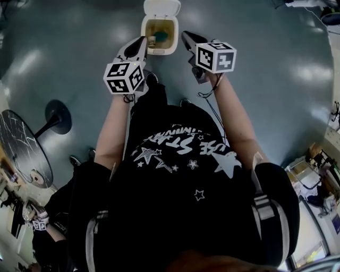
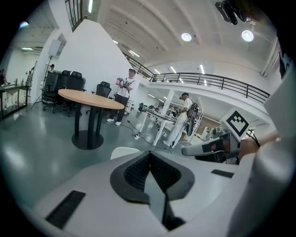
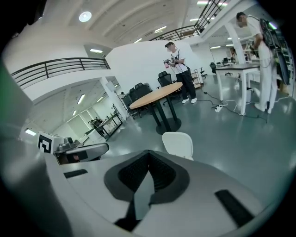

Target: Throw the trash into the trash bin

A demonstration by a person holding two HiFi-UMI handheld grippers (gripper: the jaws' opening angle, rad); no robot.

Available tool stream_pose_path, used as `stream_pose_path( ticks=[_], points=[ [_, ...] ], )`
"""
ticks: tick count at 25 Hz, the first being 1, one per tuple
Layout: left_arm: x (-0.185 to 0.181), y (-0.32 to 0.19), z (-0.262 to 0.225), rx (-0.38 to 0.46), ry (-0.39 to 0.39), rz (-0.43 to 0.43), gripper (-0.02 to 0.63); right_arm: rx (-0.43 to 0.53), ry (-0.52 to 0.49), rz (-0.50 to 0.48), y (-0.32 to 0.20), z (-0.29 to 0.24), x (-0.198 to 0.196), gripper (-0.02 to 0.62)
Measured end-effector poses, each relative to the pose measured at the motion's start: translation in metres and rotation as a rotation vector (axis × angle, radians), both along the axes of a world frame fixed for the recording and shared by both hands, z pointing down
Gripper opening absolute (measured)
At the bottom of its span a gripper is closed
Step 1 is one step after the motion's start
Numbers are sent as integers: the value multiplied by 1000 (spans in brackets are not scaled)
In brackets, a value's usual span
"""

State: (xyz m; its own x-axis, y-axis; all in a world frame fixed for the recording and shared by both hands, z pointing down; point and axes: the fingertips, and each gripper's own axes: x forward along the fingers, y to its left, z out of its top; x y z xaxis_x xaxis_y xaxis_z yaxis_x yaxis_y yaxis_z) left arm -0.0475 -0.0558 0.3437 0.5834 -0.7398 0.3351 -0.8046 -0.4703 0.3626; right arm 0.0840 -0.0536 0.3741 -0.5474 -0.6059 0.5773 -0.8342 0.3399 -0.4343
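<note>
Both grippers hung over the open trash bin, whose white lid stood tipped back on the far side. Pale and teal trash lay inside the bin. In the head view the left gripper had its tip over the bin's left rim, and the right gripper had its tip just beside the right rim. In each gripper view the jaws were pressed together with nothing between them. Glossy grey floor spread wide on both sides of the bin and beyond it. At your left, well apart from the bin, a dark round table stood on a black pedestal base. Farther ahead stood a wooden table on a black column, with office chairs behind it. One standing person was beyond that table, and a second person stood at a white workbench. A power strip and its cable lay on the floor near that bench. A railed balcony closed the far wall.
</note>
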Motion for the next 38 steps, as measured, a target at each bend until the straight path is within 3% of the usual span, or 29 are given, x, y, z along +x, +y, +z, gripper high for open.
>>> stream_pose_path(
  ticks=[8,27,33,38],
  points=[
    [22,52,-15,42,4,-71,11,59,-35,-6,43,-13,43,6],
    [113,184,-50,125,12,-111,11,210,-100,-101,161,-59,139,6],
    [136,219,-62,146,9,-114,11,227,-140,-171,196,-56,146,6],
    [135,234,-70,147,-1,-128,11,239,-163,-202,211,-64,137,6]
  ],
)
